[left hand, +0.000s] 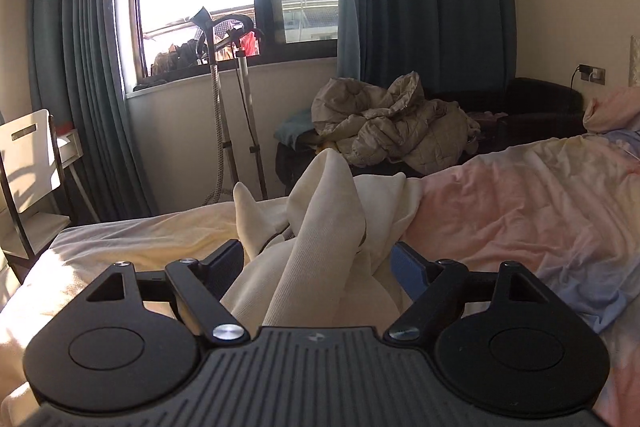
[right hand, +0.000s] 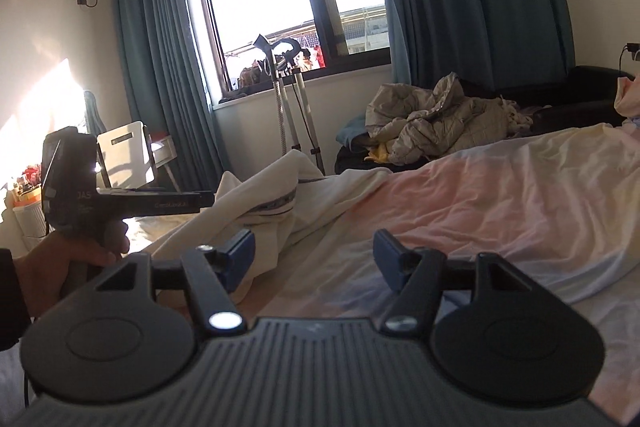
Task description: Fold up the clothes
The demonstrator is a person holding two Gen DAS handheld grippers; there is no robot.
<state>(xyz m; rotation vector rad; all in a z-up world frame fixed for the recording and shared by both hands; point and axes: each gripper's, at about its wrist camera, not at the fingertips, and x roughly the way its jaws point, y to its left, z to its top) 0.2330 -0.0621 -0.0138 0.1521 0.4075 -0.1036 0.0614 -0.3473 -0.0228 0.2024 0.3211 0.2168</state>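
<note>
White garment (left hand: pixel 320 247) bunched, hiding jaws' tips

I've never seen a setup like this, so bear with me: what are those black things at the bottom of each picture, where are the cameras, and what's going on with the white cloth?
Each picture comes from a camera mounted on a hand-held two-finger gripper, looking forward along its fingers. The left gripper has a cream white garment bunched between its fingers, raised off the bed, though whether it is truly clamped is unclear. The right gripper is open and holds nothing. Its view also shows the person's hand holding the left tool. Behind stand a garment steamer and a pile of beige quilted bedding.
</note>
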